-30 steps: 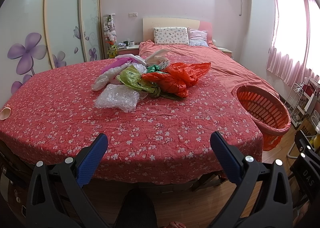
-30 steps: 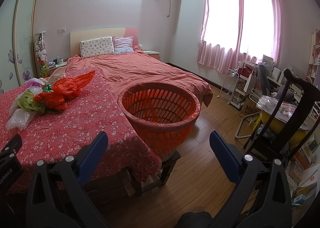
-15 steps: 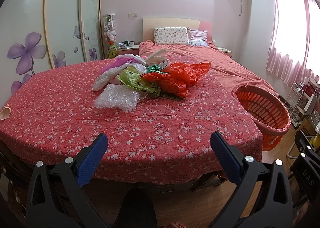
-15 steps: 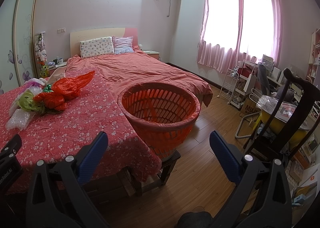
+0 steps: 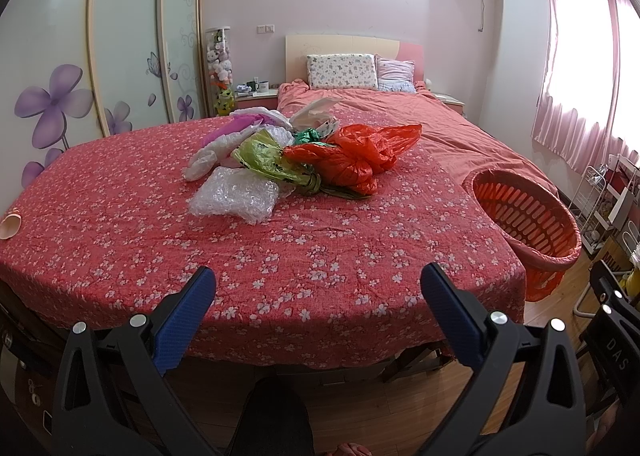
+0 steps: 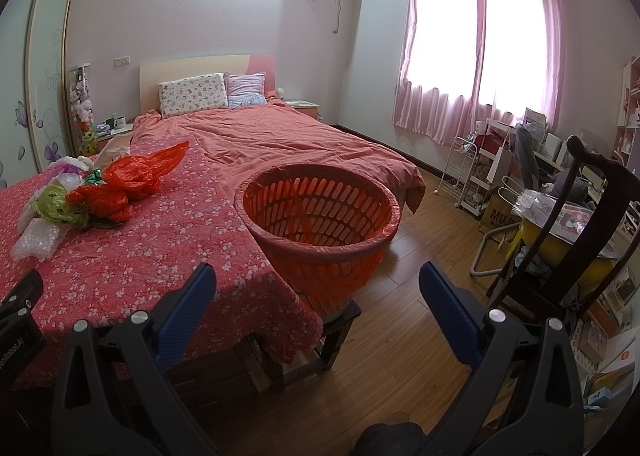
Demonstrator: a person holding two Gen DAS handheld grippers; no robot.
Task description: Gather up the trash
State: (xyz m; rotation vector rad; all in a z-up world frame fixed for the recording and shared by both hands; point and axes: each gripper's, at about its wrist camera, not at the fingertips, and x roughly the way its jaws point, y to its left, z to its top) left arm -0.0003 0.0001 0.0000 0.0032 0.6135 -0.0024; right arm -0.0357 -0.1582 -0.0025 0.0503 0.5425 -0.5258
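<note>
Trash bags mid-table — orange basket at tablecloth edge.

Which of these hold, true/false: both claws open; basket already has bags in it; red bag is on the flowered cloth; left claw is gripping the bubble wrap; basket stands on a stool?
1. Both claws open: true. Left claw and right claw are spread, holding nothing.
2. Orange basket has bags in it: false. Its visible interior is bare.
3. Red bag lies on the flowered cloth: true.
4. Left claw grips the bubble wrap: false. The wrap lies apart, on the cloth.
5. Basket stands on a wooden stool: true.
</note>
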